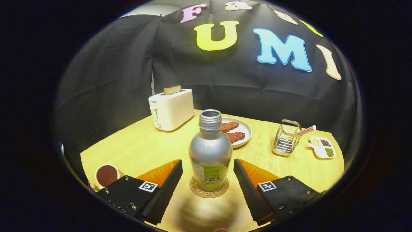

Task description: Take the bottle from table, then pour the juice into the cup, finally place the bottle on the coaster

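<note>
The bottle (210, 151) stands upright on the round coaster (209, 190) in the middle of the near part of the desk (141, 145), silver body, green label low down, cap off and mouth open at the top. The tongs (208, 169) are spread apart, one finger (167, 180) to the left of the bottle and one to the right, with a clear gap on both sides, so nothing is clamped. Over at the near left, beside the left finger, sits the cup (107, 175), dark liquid visible inside. Further back on the left there's a cream toaster (171, 109) with a slice of bread (172, 90) poking out of the top. Just behind the bottle, a white plate (245, 129) carries two reddish-brown pieces of food. To the right stands a wire rack (285, 138) with a pink-striped stick leaning out of it, and beyond that, at the far right, a small divided dish (322, 147) holding green and dark bits.
</note>
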Available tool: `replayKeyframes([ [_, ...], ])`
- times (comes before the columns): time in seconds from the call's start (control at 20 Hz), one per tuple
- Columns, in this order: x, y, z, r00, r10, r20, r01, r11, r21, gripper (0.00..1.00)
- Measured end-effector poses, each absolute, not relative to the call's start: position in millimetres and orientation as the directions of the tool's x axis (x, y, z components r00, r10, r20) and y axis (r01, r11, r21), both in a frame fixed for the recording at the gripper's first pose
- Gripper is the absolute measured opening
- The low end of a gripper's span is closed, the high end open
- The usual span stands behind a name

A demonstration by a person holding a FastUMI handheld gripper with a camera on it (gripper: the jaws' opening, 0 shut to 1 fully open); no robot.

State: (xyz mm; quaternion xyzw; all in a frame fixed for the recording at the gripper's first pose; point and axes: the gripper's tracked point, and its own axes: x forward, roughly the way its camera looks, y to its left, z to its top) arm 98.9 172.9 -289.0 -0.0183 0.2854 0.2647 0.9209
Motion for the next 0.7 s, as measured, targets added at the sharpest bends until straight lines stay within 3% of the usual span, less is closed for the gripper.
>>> replayKeyframes([
  [0.7,44,89,-147,0.857,0.334,-0.392,-0.321,0.942,0.101,0.97],
])
